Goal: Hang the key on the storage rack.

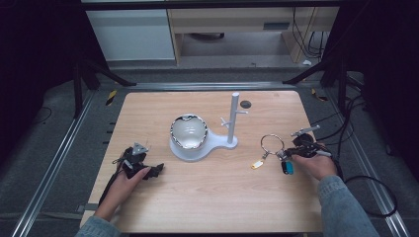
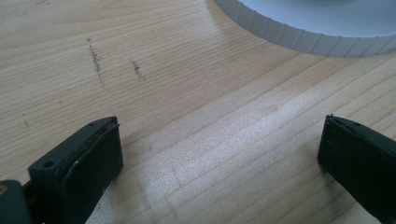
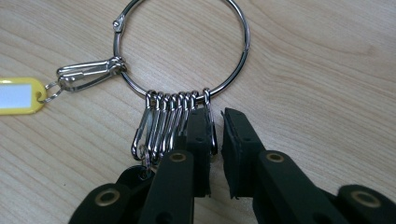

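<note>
- One key ring (image 1: pixel 272 143) is the thing in hand: a big metal loop lying flat on the wooden table (image 1: pixel 207 197), at about four o'clock from the white stand (image 1: pixel 232 118) and near the table's right edge.
- Several small snap clips (image 3: pixel 161 123) hang bunched at the ring's six o'clock in the right gripper view; one more clip at nine o'clock carries a yellow tag (image 3: pixel 18 95), and a blue tag (image 1: pixel 288 167) lies beside the right gripper (image 3: pixel 215 140) in the high view.
- Right gripper's jaws stand nearly together, a thin slit between them, with the rightmost clip (image 3: pixel 210 126) running down across the inner face of one jaw; whether they truly pinch it I cannot tell.
- Left gripper (image 2: pixel 219 154) rests on the table at eight o'clock from the stand's round base (image 2: pixel 303 28), jaws spread wide with nothing between them.
- Handling, as I judge it: the ring is light, stiff, smooth steel, so it will slide on the wood and slip in rubber pads unless squeezed squarely across the wire.
- Clips and tags are loose and will swing and rattle once lifted; nothing looks fragile.
- Best hold is probably the bare wire of the ring at its four or eight o'clock, clear of the clips, leaving the upper arc free for a peg.
- Gripping a clip alone would let the ring dangle and twist.
- A shiny bowl (image 1: pixel 188 131) sits on the stand's base, well apart from the ring.
</note>
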`<state>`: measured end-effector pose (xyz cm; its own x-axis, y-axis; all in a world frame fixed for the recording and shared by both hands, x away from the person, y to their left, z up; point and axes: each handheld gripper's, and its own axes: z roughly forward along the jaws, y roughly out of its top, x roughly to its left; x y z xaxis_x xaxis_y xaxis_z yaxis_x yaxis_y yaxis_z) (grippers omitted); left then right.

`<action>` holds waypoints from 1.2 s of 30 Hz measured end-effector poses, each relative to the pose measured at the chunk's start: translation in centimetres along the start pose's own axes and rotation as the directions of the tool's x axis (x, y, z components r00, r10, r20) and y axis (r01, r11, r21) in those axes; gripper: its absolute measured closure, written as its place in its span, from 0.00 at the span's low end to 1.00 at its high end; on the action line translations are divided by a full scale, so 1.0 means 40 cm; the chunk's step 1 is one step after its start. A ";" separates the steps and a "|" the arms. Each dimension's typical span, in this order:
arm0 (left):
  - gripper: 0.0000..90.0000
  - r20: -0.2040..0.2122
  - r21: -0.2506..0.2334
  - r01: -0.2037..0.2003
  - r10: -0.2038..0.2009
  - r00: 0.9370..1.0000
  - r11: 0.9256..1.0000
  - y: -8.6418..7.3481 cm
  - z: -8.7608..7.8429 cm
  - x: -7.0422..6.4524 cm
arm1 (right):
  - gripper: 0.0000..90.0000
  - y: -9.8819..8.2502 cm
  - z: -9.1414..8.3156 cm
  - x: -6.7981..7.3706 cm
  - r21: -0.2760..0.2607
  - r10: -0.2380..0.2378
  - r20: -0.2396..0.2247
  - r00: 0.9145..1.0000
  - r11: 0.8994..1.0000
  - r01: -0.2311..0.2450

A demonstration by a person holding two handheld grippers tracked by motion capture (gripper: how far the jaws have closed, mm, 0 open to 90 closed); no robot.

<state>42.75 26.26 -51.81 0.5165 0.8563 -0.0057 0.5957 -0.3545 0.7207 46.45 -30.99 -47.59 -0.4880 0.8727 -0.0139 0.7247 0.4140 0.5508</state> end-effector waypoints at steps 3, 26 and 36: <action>0.00 0.000 0.000 0.000 0.000 1.000 1.000 0.000 0.000 0.000 | 0.95 0.000 0.001 0.000 0.001 -0.004 0.000 1.000 1.000 0.004; 0.00 0.000 0.000 0.000 0.000 1.000 1.000 0.000 0.000 0.000 | 0.99 0.026 -0.056 0.005 -0.094 -0.037 0.017 0.999 0.995 0.038; 0.00 0.000 0.000 0.000 0.000 1.000 1.000 0.000 0.000 0.000 | 0.99 0.069 -0.094 0.023 -0.142 -0.073 0.016 0.997 0.987 0.074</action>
<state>42.75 26.26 -51.81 0.5165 0.8563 -0.0058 0.5955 -0.3544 0.7210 46.18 -30.00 -42.94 -0.5316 0.8443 -0.0668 0.6104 0.4366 0.6609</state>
